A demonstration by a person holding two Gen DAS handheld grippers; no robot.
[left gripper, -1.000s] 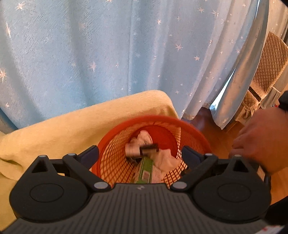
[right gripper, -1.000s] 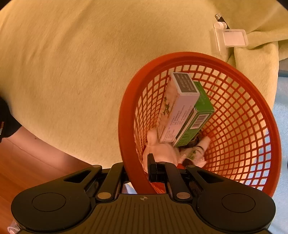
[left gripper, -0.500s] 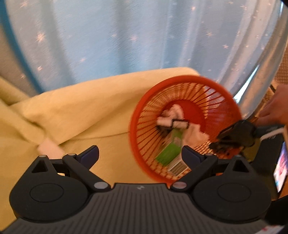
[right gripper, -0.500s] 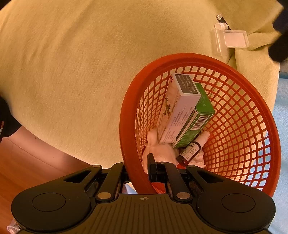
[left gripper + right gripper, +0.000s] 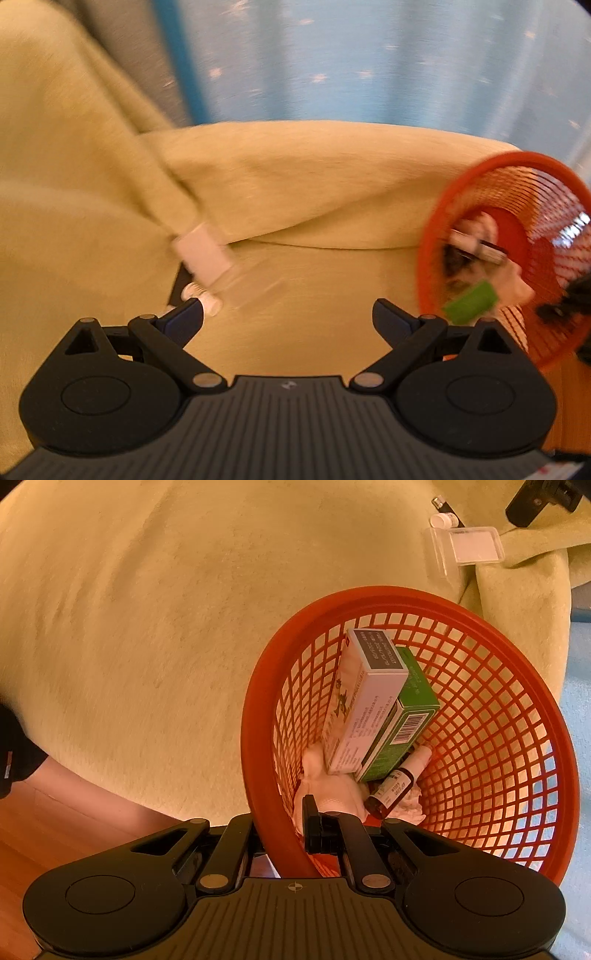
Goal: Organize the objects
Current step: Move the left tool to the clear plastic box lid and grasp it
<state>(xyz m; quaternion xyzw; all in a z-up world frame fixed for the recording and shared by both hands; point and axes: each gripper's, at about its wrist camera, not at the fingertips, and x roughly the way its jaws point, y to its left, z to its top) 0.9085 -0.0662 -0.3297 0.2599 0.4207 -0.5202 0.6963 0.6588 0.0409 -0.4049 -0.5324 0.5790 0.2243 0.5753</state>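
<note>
Gripping the rim of the orange mesh basket (image 5: pixel 369 602) with my right claw (image 5: pixel 284 834), I have its jaws pinched tight on the plastic edge, one finger outside the wall and one inside. The basket is round, an open grid of small square holes, and it sits tilted at the edge of a pale yellow fleece blanket (image 5: pixel 166 627). Inside it a white box (image 5: pixel 364 701) with a grey end panel lies on top of a green box (image 5: pixel 402 716) with a barcode; below them a small brown dropper bottle (image 5: pixel 393 786) with a white cap rests on some crumpled white cloth (image 5: pixel 328 794).

My left claw (image 5: pixel 288 317) hangs over the blanket with its jaws spread wide and nothing between them. The picture from it is smeared with motion. Just ahead of its left finger lies a clear plastic badge holder (image 5: pixel 207 254) with a white card in it and a white clip at one end — flat on the blanket, beside a fold. From the right claw's view the same holder sits beyond the basket, well apart from it. Pale blue curtain (image 5: pixel 369 55) with small white stars hangs behind.
</note>
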